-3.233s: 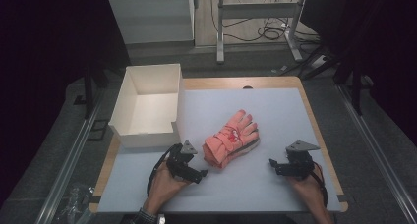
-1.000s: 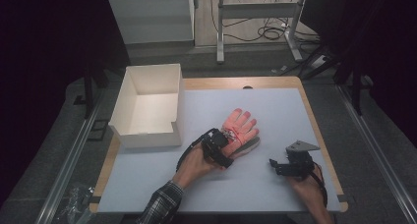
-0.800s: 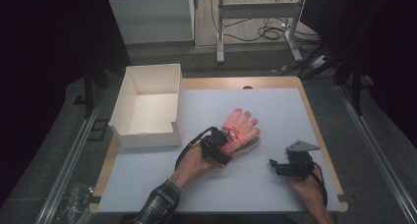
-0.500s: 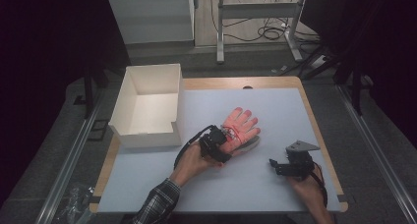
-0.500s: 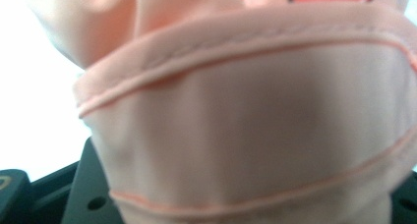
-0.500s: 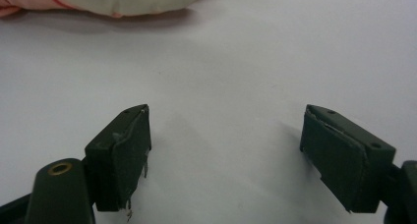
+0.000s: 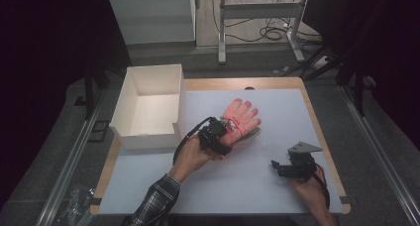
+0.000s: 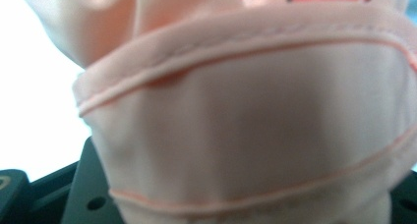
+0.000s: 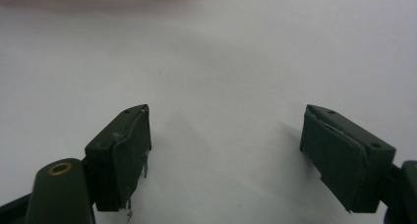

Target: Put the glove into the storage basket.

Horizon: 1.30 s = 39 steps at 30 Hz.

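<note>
On the tabletop: a pale blue-grey sheet (image 7: 257,186) covered the wooden board.
Glove: a pink fabric glove with a red dotted patch (image 7: 241,118) lay mid-sheet, fingers pointing away from the person.
Left gripper (image 7: 224,136): clenched on the glove's cuff, its jaws having just closed on the cloth; hemmed pink fabric (image 8: 246,135) pressed close to its camera.
Right gripper (image 7: 278,168): released, jaws wide, resting low over bare sheet (image 9: 221,62), well apart from the glove.
Risk: the soft cuff could slip free, or the dangling fingers snag the wall of the open white cardboard box (image 7: 148,107).
Room: box just beside the left hand; open sheet elsewhere.
</note>
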{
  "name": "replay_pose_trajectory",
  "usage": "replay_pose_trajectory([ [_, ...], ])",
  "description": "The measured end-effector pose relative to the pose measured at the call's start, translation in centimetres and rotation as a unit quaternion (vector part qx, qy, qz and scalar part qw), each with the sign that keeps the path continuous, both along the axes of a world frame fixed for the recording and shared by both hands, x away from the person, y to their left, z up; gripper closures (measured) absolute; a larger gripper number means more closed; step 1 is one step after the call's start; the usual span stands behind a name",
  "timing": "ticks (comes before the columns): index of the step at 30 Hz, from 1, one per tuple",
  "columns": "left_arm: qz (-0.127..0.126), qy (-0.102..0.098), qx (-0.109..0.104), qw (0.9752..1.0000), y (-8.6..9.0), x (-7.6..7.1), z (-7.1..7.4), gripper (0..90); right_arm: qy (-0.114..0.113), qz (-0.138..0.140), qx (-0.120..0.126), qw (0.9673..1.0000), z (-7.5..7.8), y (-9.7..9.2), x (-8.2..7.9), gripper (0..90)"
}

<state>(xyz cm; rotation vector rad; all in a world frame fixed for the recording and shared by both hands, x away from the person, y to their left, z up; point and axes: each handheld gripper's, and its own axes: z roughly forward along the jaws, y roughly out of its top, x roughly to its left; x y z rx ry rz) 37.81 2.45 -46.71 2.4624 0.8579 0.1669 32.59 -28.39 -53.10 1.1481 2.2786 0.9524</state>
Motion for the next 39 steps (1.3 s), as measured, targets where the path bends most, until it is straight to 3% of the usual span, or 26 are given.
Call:
replay_pose_trajectory([
  [13,0.035,-0.009,-0.014,0.9992,1.0,1.6,3.8,39.7,0.0,0.0,0.001,1.0,0.0,0.0,0.0,19.5],
  [23,0.061,-0.018,-0.008,0.998,1.6,3.1,6.0,39.4,0.0,0.0,0.001,1.0,0.0,0.0,0.0,19.5],
  [24,0.059,-0.019,0.001,0.9981,1.9,3.3,6.3,39.4,0.0,0.0,0.002,1.0,0.0,0.0,0.0,19.5],
  [39,0.112,-0.032,-0.004,0.9932,4.2,5.5,9.4,39.2,0.0,0.0,0.002,1.0,0.0,0.0,0.0,19.5],
])
